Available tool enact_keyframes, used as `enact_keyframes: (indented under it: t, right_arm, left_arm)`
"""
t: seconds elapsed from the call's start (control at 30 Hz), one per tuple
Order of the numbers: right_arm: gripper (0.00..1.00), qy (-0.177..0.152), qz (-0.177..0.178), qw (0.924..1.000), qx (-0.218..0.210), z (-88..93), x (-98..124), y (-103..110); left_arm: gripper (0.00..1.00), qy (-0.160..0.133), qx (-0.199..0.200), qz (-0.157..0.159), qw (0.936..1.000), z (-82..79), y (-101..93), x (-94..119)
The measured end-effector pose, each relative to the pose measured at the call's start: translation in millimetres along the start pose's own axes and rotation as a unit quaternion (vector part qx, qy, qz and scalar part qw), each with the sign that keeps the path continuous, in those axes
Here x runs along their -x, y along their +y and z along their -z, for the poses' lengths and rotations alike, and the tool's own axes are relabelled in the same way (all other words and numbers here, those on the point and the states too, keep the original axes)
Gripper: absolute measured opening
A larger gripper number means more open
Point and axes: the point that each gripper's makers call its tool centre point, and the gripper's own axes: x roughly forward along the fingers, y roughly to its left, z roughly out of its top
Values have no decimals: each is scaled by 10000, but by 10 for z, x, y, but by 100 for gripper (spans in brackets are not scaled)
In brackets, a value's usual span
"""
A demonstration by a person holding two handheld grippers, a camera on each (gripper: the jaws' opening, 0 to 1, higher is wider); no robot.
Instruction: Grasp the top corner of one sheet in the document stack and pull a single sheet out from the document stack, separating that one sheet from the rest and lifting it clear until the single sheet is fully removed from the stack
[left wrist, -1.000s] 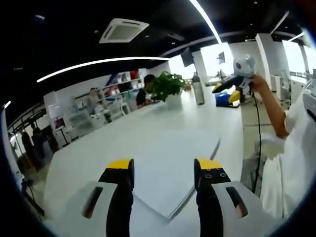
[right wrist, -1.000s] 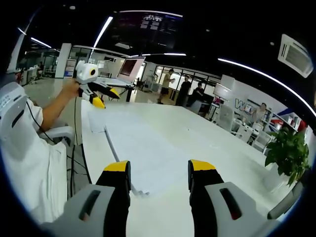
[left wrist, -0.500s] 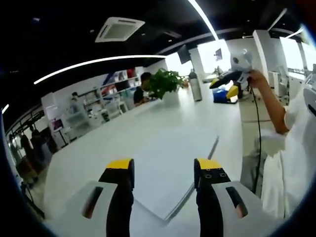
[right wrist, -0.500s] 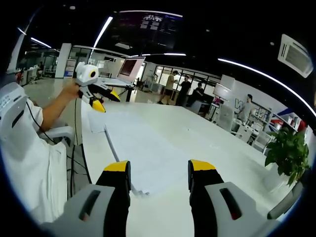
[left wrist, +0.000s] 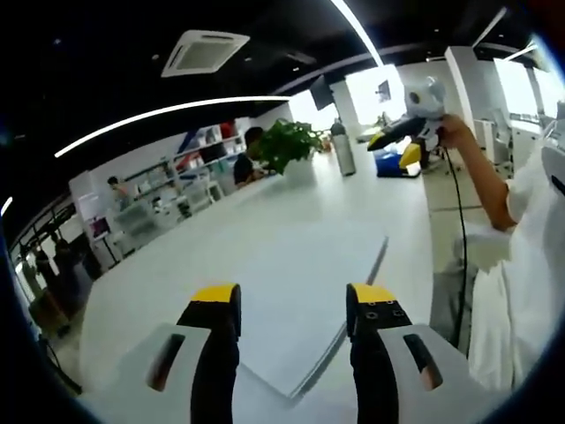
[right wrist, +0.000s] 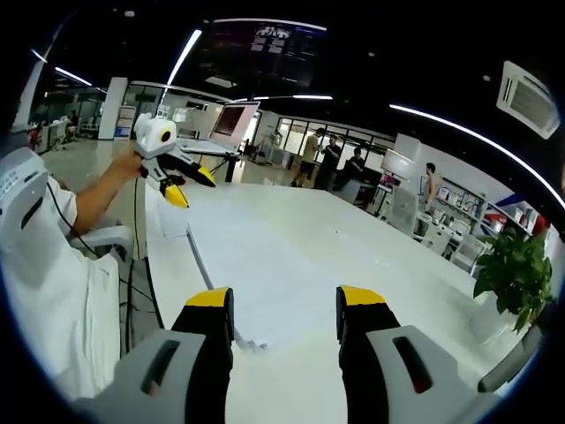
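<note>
The document stack [left wrist: 305, 278] is a flat pile of white sheets on the white table [left wrist: 177, 291], with a thin dark edge along its right side. My left gripper [left wrist: 293, 305] is open above the stack's near corner, nothing between its yellow-tipped jaws. In the right gripper view the same stack [right wrist: 256, 265] lies ahead, and my right gripper [right wrist: 284, 309] is open over its near end, touching nothing. The left gripper [right wrist: 189, 185] hangs in a hand above the stack's far end. The right gripper [left wrist: 392, 148] is raised at the upper right of the left gripper view.
A potted plant [left wrist: 287, 144] and a grey bottle [left wrist: 338, 148] stand at the table's far end. A blue box [left wrist: 387, 164] sits near them. A laptop [right wrist: 231, 124] is at the other end. A person in white [right wrist: 44, 265] sits at the table's edge; people stand behind.
The left gripper has tipped and drifted slightly, so its view has shifted. In the right gripper view it points a little lower toward the stack. The right gripper has held still.
</note>
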Motion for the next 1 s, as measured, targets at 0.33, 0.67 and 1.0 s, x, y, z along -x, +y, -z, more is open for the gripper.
enact_keyframes:
  t: [0.33, 0.67, 1.0]
  right_arm:
    - [46, 6, -1, 10000, 0, 4, -2, 2]
    - [46, 3, 2, 10000, -4, 5, 0, 4]
    - [46, 8, -3, 10000, -3, 8, -2, 5]
  left_arm:
    - [45, 87, -53, 140, 9999, 58, -67, -89]
    - [44, 194, -168, 263, 9993, 117, -157, -186]
    - [42, 303, -283, 340, 9986, 176, -213, -253]
